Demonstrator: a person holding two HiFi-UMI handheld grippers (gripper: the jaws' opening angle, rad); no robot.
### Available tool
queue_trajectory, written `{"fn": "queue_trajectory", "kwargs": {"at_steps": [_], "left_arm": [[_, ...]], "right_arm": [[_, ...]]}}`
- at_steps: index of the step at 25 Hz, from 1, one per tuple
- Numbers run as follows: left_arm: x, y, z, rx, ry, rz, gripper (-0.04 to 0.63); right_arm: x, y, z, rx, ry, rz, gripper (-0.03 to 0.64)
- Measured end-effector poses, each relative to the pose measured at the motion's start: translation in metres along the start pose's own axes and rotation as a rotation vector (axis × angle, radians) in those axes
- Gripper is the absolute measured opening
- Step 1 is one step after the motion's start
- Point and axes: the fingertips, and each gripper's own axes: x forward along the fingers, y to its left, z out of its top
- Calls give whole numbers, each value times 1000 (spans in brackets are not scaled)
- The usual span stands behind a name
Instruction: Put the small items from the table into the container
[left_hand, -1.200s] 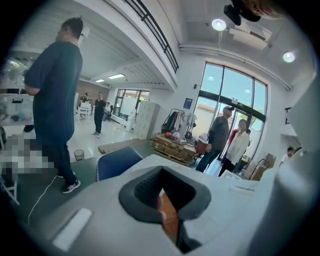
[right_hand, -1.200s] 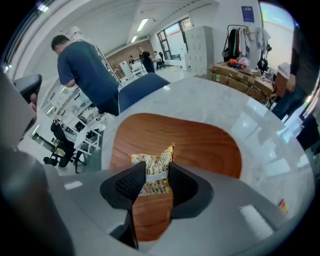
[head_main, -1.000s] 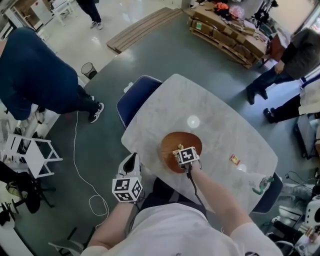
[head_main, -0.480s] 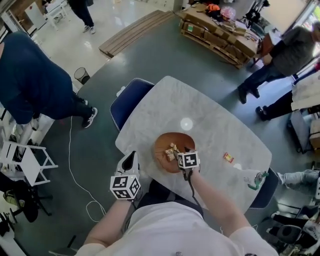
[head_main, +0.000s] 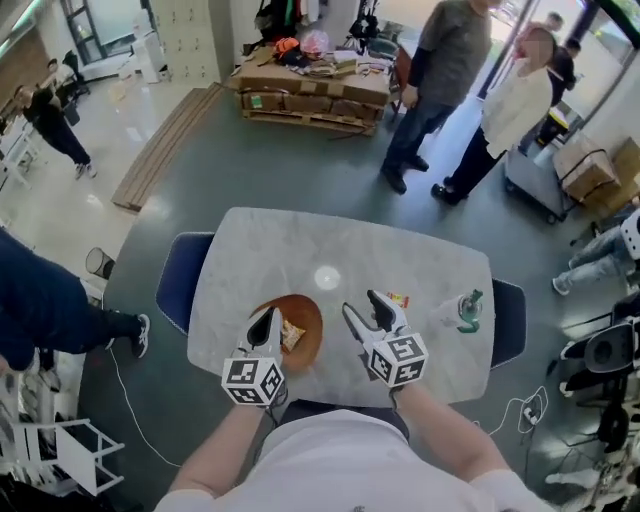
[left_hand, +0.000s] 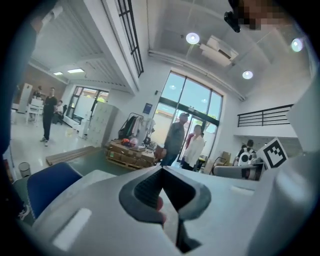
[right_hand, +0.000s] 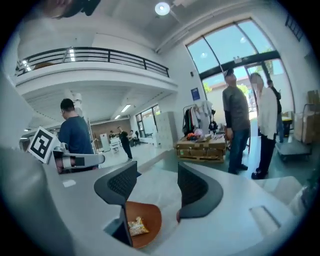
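The right hand-held gripper (head_main: 360, 302), spread with jaws closing on nothing, is probably risking knocking the cup (head_main: 462, 312) near the red packet (head_main: 398, 299), while the left hand-held gripper (head_main: 265, 318) is hovering pressed together.

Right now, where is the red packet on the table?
Head view: the red packet lies on the table, right of centre, between the brown bowl and the green item.

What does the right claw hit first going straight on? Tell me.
Probably the white marble table top, beyond the brown wooden bowl; depth is unclear. The right claw has its jaws closing, with nothing between them.
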Motion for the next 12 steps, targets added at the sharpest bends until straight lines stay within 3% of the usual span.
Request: {"fn": "queue_trajectory", "kwargs": {"at_steps": [4, 8, 12], "left_arm": [[29, -74, 13, 35, -15, -158, 3], [46, -138, 20, 82, -33, -349, 3], [53, -175, 12, 90, -23, -439, 3]], "right_arm": [[-67, -32, 29, -49, -124, -106, 285], [-108, -65, 33, -42, -180, -214, 282], [-135, -90, 24, 1, -199, -280, 278]]}}
